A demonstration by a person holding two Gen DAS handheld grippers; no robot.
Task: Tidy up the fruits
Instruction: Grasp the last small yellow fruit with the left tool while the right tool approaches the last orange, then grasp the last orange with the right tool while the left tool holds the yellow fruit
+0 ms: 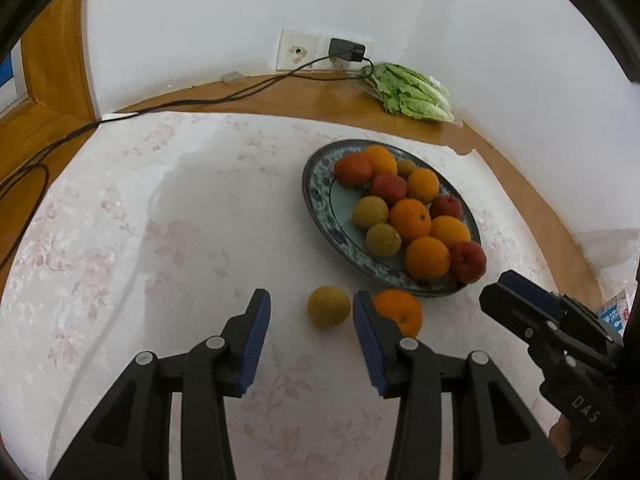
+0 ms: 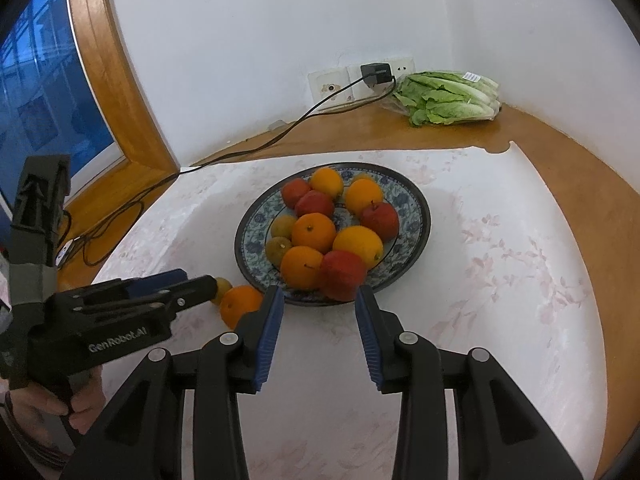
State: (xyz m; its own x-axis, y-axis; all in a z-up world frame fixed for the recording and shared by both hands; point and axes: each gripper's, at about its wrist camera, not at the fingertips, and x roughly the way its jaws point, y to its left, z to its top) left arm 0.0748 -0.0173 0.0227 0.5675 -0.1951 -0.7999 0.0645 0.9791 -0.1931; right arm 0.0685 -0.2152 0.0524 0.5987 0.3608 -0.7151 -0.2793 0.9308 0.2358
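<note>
A blue-patterned plate point(image 1: 320, 184) point(image 2: 416, 216) holds several oranges, red apples and yellow-green fruits. On the cloth in front of it lie a yellow-green fruit point(image 1: 329, 306) and an orange point(image 1: 400, 312) point(image 2: 240, 304). My left gripper point(image 1: 311, 296) point(image 2: 200, 280) is open, and the yellow-green fruit lies just past its tips. The orange sits behind its right finger. My right gripper point(image 2: 319, 291) point(image 1: 500, 286) is open at the plate's near rim, with a red apple point(image 2: 342, 274) just beyond its tips. Neither gripper holds anything.
A flowered white cloth point(image 1: 180, 220) covers the round wooden table point(image 2: 580, 184). At the back by the wall lie a bagged lettuce point(image 1: 412, 94) point(image 2: 448, 98) and a plugged charger point(image 2: 376, 74) with its cable. A person's hand point(image 2: 80, 404) grips the left handle.
</note>
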